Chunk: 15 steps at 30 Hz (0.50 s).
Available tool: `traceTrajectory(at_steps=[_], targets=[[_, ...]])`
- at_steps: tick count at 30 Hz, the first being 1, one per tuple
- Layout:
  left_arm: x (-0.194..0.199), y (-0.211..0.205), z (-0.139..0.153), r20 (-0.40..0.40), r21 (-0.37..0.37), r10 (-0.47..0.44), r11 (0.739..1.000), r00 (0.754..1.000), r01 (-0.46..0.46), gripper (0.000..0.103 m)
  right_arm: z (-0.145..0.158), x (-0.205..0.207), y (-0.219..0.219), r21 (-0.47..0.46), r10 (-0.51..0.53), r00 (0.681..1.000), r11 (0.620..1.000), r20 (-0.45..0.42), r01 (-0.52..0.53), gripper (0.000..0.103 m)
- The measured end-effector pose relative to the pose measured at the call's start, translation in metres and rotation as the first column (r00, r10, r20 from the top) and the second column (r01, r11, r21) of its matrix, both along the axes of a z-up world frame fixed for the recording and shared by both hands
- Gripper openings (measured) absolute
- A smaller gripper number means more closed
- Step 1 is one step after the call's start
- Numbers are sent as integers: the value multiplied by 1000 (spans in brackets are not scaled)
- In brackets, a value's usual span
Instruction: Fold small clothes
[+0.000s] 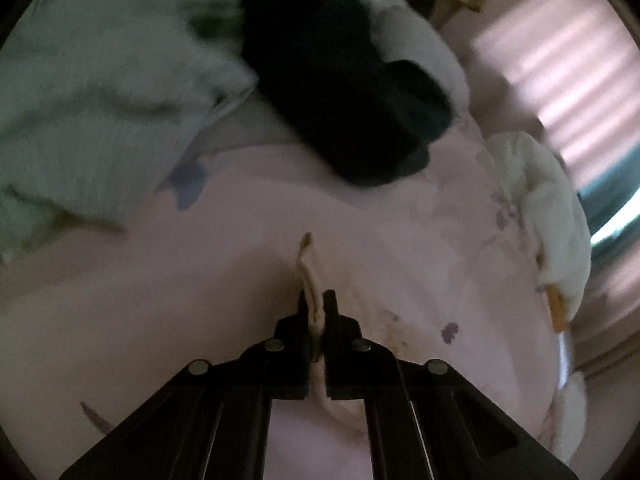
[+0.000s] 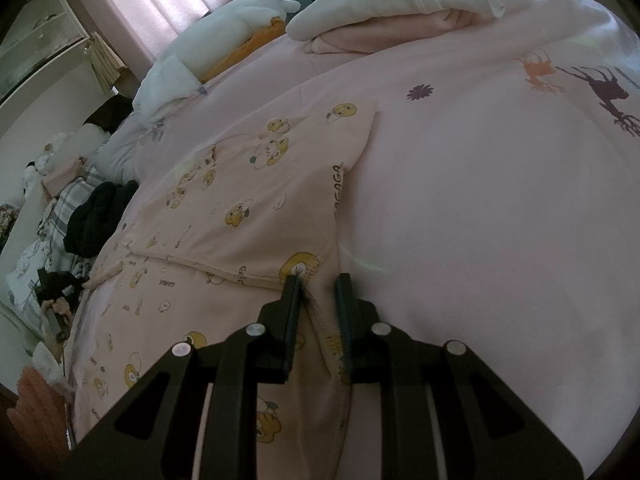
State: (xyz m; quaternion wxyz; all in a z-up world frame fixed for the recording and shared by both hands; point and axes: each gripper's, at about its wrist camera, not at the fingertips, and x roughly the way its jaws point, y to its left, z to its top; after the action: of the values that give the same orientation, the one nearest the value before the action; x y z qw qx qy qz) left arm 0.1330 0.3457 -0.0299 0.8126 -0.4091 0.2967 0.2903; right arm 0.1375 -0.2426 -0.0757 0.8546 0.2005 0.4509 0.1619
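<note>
A small peach garment with yellow duck prints [image 2: 240, 200] lies spread on the pink bed sheet [image 2: 480, 220]. My right gripper [image 2: 318, 282] has its fingers around the garment's stitched hem, a gap still between them and the cloth bunched inside. My left gripper [image 1: 316, 300] is shut on a thin cream edge of the garment [image 1: 310, 280], held just above the sheet [image 1: 200, 300]. The left wrist view is blurred by motion.
A black garment [image 1: 340, 92] and a pale green pillow [image 1: 80, 120] lie ahead of the left gripper. White plush toy [image 1: 556, 220] at the bed's right edge. Folded white and pink clothes [image 2: 400, 4] are stacked at the far side. Clutter and dark clothes [image 2: 100, 216] lie at the left.
</note>
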Motion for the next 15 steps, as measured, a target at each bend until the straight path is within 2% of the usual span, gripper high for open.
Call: traceTrajectory(at_steps=[3,7,13,15], targets=[[9,-17,17,8,50,-56,997,998,55,2,0,0,1,-9,0,1000,1000,3,0,18],[20,-48,37,-18,138,-111,984,994,113,2,1,-1,1,-9,-1,1000,1000,5,1,17],[37,-97,55,8,149,-220,965,975,216,2,-1,-1,-1,6,5,1000,1000,3,-5,16],[44,-119,63,18,180,-266,949,964,259,2,-1,-1,-1,3,3,1000,1000,3,-3,16]])
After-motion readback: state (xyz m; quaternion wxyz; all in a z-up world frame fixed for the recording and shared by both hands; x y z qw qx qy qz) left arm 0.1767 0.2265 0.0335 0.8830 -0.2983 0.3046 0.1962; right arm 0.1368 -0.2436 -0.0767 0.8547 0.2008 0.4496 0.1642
